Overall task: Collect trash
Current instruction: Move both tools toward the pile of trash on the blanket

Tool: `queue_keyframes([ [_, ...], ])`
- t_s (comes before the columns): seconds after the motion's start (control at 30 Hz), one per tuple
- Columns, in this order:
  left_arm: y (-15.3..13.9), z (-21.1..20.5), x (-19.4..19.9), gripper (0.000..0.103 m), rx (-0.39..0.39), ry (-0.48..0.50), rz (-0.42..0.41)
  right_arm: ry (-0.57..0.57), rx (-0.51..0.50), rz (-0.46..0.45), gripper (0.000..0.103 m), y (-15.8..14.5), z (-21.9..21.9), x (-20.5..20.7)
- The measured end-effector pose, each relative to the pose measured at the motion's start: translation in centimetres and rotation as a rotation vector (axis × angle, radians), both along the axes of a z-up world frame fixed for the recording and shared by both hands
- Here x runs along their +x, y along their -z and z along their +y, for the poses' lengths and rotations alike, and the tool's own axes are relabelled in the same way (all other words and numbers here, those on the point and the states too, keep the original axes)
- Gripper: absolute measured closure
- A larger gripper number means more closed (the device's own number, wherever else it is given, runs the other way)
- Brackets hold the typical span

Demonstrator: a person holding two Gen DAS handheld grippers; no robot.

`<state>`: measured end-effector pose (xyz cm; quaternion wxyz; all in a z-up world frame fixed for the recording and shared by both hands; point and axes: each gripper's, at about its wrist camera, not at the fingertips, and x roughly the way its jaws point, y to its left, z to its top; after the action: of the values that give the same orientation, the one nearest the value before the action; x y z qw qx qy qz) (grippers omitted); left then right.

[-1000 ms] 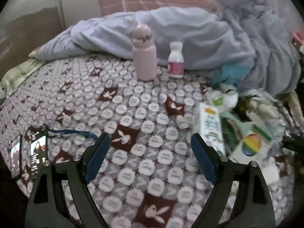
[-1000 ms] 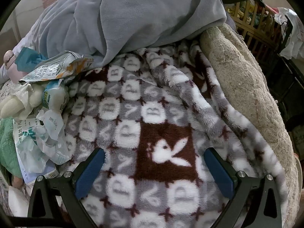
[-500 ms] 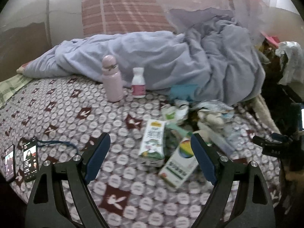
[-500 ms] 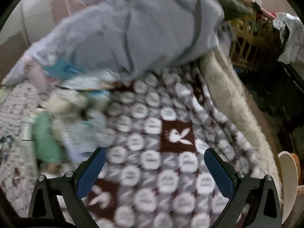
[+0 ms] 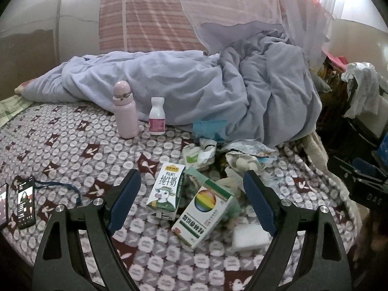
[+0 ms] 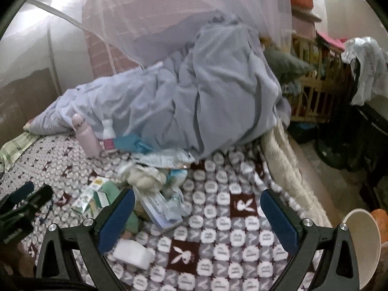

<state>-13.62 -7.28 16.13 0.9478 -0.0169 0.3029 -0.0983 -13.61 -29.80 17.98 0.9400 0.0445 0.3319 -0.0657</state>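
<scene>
Your left gripper [image 5: 191, 202] hung wide open above the bed with nothing between its blue pads [image 5: 123, 201]. Framed in that gap lay the milk carton [image 5: 166, 191], nearer the left finger, and touching it toward the right finger, the rainbow-marked box [image 5: 205, 214]. Just under the right finger sat a white pad [image 5: 249, 236]. Beyond the fingertips spread the heap of crumpled wrappers [image 5: 242, 155], resting on the patterned blanket [image 5: 72, 150]. Farther ahead and to the left stood the pink flask [image 5: 125, 110] and the small white bottle [image 5: 157, 116], side by side and upright, against the grey quilt [image 5: 218, 89]. Outside the left finger lay a phone [image 5: 25, 202].

Your right gripper [image 6: 197, 218] was likewise spread wide and held nothing, with bare blanket between its fingers. The trash pile [image 6: 145, 181] sat at and beyond its left finger; a flat packet [image 6: 165, 208] and the white pad [image 6: 132, 254] lay just inside that finger. The left gripper showed at the far left edge. Outside the right finger, a pale round rim [image 6: 363, 245] stood off the bed.
</scene>
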Motion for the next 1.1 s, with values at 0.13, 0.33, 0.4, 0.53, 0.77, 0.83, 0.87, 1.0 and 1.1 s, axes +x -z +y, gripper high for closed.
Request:
queue_keyframes([
  [0.13, -0.2, -0.3, 0.0, 0.017, 0.014, -0.005, -0.012, 0.016, -0.02, -0.039, 0.0, -0.8, 0.5, -0.6],
  [0.33, -0.3, -0.2, 0.1, 0.017, 0.003, -0.007, -0.014, 0.014, -0.02, -0.074, 0.0, -1.6, 0.7, -0.9],
  [0.4, -0.3, -0.2, 0.0, 0.017, 0.002, -0.005, -0.012, 0.015, -0.035, -0.087, 0.0, -1.8, 0.9, -1.1],
  [0.53, -0.4, -0.2, 0.1, 0.017, 0.001, -0.005, -0.011, 0.009, -0.038, -0.1, 0.0, -2.1, 1.0, -1.2],
  [0.77, -0.5, -0.5, 0.6, 0.017, -0.008, -0.009, -0.009, 0.002, -0.052, -0.101, 0.0, -2.2, 1.4, -1.1],
  [0.83, -0.5, -0.4, 0.6, 0.017, -0.007, -0.005, -0.008, 0.001, -0.053, -0.1, 0.0, -2.1, 1.5, -1.1],
  [0.87, -0.5, -0.4, 0.6, 0.017, -0.008, -0.006, -0.008, 0.001, -0.054, -0.101, 0.0, -2.1, 1.5, -1.1],
  [1.0, -0.6, -0.3, 0.5, 0.017, -0.006, -0.004, -0.01, 0.0, -0.053, -0.095, 0.0, -2.1, 1.6, -1.0],
  [1.1, -0.6, -0.3, 0.5, 0.017, -0.007, -0.004, -0.008, -0.005, -0.053, -0.09, 0.0, -2.0, 1.7, -0.9],
])
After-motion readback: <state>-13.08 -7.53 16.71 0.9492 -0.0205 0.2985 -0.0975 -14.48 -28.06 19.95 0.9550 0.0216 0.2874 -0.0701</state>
